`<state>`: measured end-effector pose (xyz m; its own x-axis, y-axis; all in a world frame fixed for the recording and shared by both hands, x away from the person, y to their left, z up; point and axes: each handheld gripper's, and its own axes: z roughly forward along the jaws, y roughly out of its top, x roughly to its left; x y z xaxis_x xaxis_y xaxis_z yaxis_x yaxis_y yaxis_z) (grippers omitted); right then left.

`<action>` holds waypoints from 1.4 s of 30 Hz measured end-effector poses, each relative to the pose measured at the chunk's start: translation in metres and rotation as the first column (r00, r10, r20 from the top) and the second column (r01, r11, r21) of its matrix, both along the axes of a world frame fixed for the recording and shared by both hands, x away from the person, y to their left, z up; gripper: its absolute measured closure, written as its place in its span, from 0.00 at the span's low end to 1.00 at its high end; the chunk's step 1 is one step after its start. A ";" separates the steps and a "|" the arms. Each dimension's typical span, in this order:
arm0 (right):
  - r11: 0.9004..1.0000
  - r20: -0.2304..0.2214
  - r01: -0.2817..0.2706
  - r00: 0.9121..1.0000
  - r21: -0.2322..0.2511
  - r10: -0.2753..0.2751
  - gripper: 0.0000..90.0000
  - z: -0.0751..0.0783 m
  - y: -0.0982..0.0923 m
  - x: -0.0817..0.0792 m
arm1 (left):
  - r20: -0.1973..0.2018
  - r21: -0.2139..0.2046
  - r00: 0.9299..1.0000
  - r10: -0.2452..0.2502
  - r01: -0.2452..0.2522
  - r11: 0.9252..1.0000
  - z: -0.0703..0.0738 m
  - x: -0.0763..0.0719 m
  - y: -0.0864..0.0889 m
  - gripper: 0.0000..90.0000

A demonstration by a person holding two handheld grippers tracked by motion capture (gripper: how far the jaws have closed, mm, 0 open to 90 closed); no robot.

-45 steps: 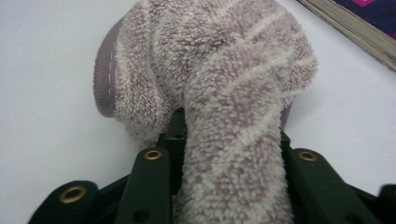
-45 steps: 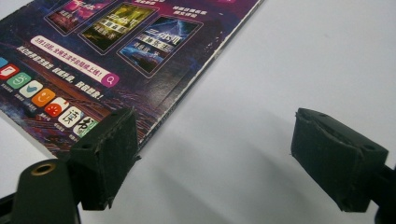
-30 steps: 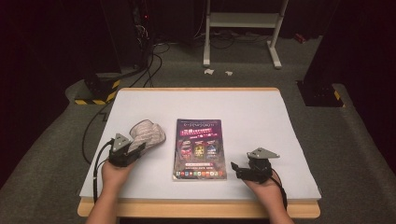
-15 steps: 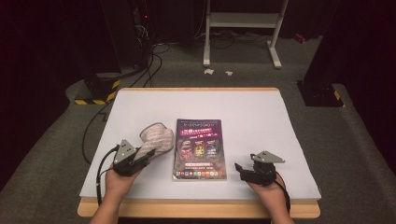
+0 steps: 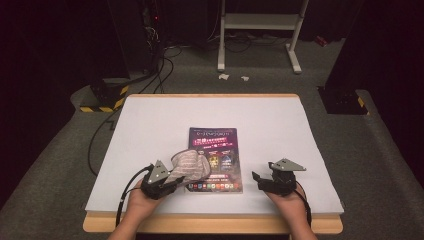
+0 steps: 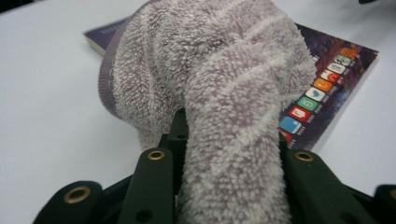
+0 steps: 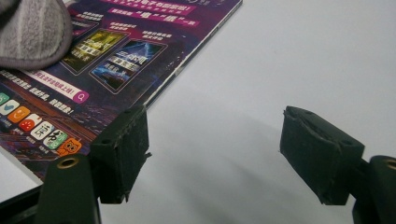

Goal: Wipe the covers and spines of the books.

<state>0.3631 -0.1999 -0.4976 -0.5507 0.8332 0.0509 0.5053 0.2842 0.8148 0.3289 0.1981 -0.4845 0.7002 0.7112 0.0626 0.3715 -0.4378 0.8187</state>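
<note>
**Cloth over the booklet, one jaw pair idle**

My left gripper (image 5: 167, 181) is clamped on a bunched fold of the grey cloth (image 5: 189, 165), and the rest of it drapes over the near-left corner of the booklet (image 5: 220, 142) lying mid-table (image 5: 150, 125). The risk I see: the cloth is soft and I only have a thick wad between the jaws — it could slide out if I pull hard. It could also drag the booklet sideways, since the booklet lies loose on the smooth white top and nothing pins it. My right gripper (image 5: 261, 181) sits just right of the booklet, jaws spread wide, holding nothing — it could steady the cover.

The cloth is fluffy terry, pale grey-mauve with faint stripes and a smoother hemmed edge, crumpled into a loose mound.
</note>
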 end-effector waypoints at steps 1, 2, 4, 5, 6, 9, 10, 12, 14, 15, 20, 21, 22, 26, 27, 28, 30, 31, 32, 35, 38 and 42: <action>1.000 -0.001 0.000 1.000 0.001 0.000 0.27 0.000 -0.001 0.000 | -0.010 0.021 1.000 -0.020 0.020 1.000 -0.004 0.001 -0.009 0.73; 1.000 0.000 0.001 1.000 0.003 -0.001 0.27 0.000 -0.001 0.000 | -0.010 0.021 1.000 -0.020 0.020 1.000 -0.004 0.001 -0.009 0.73; 1.000 -0.005 0.008 1.000 0.006 -0.008 0.27 0.000 -0.002 -0.002 | -0.020 0.036 0.999 -0.039 0.039 0.999 -0.006 0.002 -0.016 0.73; 1.000 -0.005 0.008 1.000 0.006 -0.008 0.27 0.000 -0.002 -0.002 | -0.025 0.040 0.998 -0.049 0.050 0.998 -0.007 0.002 -0.020 0.73; 1.000 -0.004 0.010 1.000 0.007 -0.010 0.27 -0.001 -0.003 -0.004 | -0.026 0.047 0.998 -0.057 0.059 0.997 -0.008 0.002 -0.025 0.73; 1.000 -0.007 0.018 1.000 0.013 -0.018 0.27 -0.001 -0.005 -0.006 | -0.034 0.082 0.996 -0.081 0.084 0.993 -0.011 0.006 -0.043 0.73; 1.000 -0.007 0.018 1.000 0.013 -0.018 0.27 -0.001 -0.005 -0.006 | -0.034 0.082 0.996 -0.081 0.084 0.993 -0.011 0.006 -0.043 0.73; 1.000 -0.010 0.023 1.000 0.016 -0.023 0.27 -0.001 -0.007 -0.007 | -0.041 0.087 0.995 -0.095 0.098 0.991 -0.012 0.008 -0.052 0.73; 0.999 -0.006 0.026 1.000 0.019 -0.026 0.27 -0.001 -0.010 -0.008 | -0.042 0.107 0.993 -0.112 0.116 0.987 -0.014 0.011 -0.066 0.73; 0.999 -0.005 0.030 1.000 0.024 -0.030 0.27 -0.001 -0.010 -0.009 | -0.045 0.105 0.992 -0.117 0.121 0.987 -0.013 0.013 -0.070 0.73; 0.999 -0.007 0.035 0.999 0.027 -0.035 0.27 -0.002 -0.012 -0.009 | -0.067 0.086 0.986 -0.150 0.156 0.984 -0.013 0.020 -0.088 0.72; 0.999 -0.005 0.037 0.999 0.026 -0.036 0.27 -0.002 -0.013 -0.009 | -0.065 0.087 0.985 -0.159 0.165 0.983 -0.013 0.020 -0.094 0.72; 0.999 -0.008 0.040 0.999 0.027 -0.040 0.27 -0.002 -0.013 -0.009 | -0.069 0.087 0.982 -0.176 0.182 0.979 -0.013 0.021 -0.105 0.72; 0.999 -0.008 0.045 0.999 0.028 -0.045 0.27 -0.002 -0.016 -0.009 | -0.056 0.093 0.979 -0.196 0.200 0.975 -0.014 0.021 -0.119 0.71; 0.999 -0.007 0.046 0.999 0.029 -0.046 0.27 -0.002 -0.016 -0.009 | -0.050 0.097 0.979 -0.199 0.203 0.974 -0.014 0.022 -0.121 0.71; 0.999 -0.006 0.046 0.999 0.028 -0.045 0.27 -0.002 -0.016 -0.009 | -0.049 0.096 0.978 -0.201 0.205 0.974 -0.014 0.022 -0.120 0.71; 0.999 -0.004 0.045 0.999 0.027 -0.045 0.27 -0.003 -0.016 -0.009 | -0.051 0.091 0.978 -0.203 0.207 0.974 -0.015 0.022 -0.118 0.71; 0.999 -0.007 0.046 0.999 0.027 -0.045 0.28 -0.003 -0.016 -0.009 | -0.048 0.093 0.978 -0.203 0.207 0.974 -0.015 0.022 -0.116 0.71; 0.999 -0.010 0.047 0.999 0.025 -0.047 0.28 -0.004 -0.016 -0.009 | -0.043 0.102 0.980 -0.194 0.197 0.975 -0.015 0.021 -0.110 0.71; 0.998 -0.015 0.047 0.999 0.028 -0.047 0.28 -0.004 -0.015 -0.009 | -0.045 0.100 0.983 -0.175 0.179 0.979 -0.015 0.021 -0.102 0.71; 0.999 -0.009 0.047 0.999 0.026 -0.047 0.28 -0.004 -0.015 -0.009 | -0.038 0.093 0.989 -0.141 0.144 0.985 -0.016 0.020 -0.086 0.71; 0.998 -0.014 0.052 0.999 0.027 -0.051 0.28 -0.004 -0.015 -0.009 | -0.021 0.081 0.997 -0.068 0.069 0.994 -0.018 0.014 -0.057 0.71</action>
